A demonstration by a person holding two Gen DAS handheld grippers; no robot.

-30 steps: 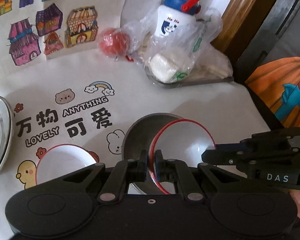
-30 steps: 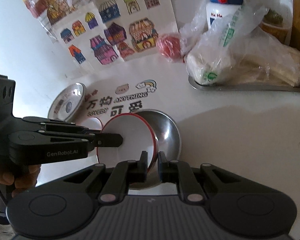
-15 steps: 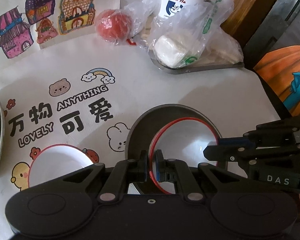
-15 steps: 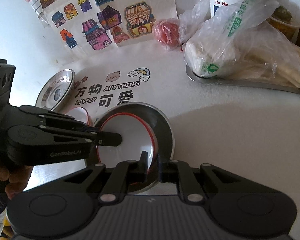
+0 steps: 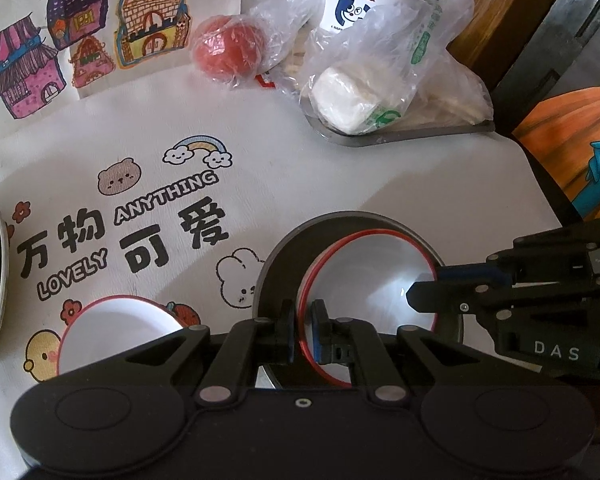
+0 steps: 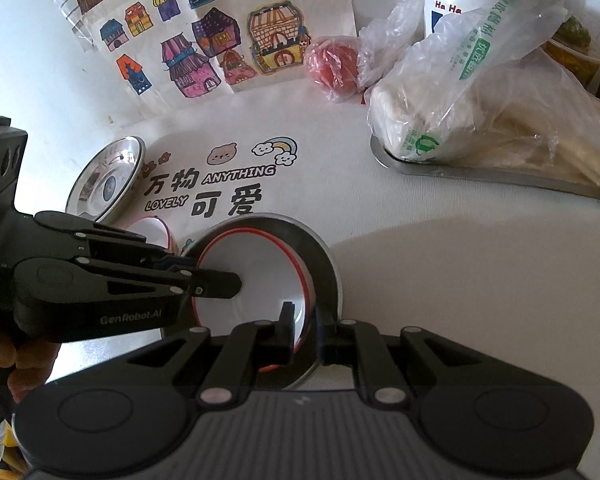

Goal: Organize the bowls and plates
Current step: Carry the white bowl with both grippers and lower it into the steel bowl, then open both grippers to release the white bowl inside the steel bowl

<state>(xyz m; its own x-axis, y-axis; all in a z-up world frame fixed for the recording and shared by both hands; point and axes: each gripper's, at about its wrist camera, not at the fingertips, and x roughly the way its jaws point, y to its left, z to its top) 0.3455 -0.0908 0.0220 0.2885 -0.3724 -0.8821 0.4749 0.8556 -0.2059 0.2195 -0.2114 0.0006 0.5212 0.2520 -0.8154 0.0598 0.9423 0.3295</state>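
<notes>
Steel plate point(image 6: 108, 178) lies far left on the tabletop point(image 5: 380, 184), then a small red-rimmed bowl point(image 5: 116, 332). At centre, the left gripper point(image 5: 302, 330) pinches the red-rimmed white bowl point(image 5: 372, 276) at its 9 o'clock rim, while the right gripper point(image 6: 302, 330) pinches its 3 o'clock rim. This bowl sits tilted inside the steel bowl point(image 5: 284, 256), so I judge release comes next.

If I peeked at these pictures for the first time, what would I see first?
First, the white bowl with a red rim in the middle, sitting in a bigger metal bowl, with the left gripper and right gripper each pinching its rim. Next, the cartoon tablecloth underneath, and at the back a red tomato wrapped in plastic.
</notes>
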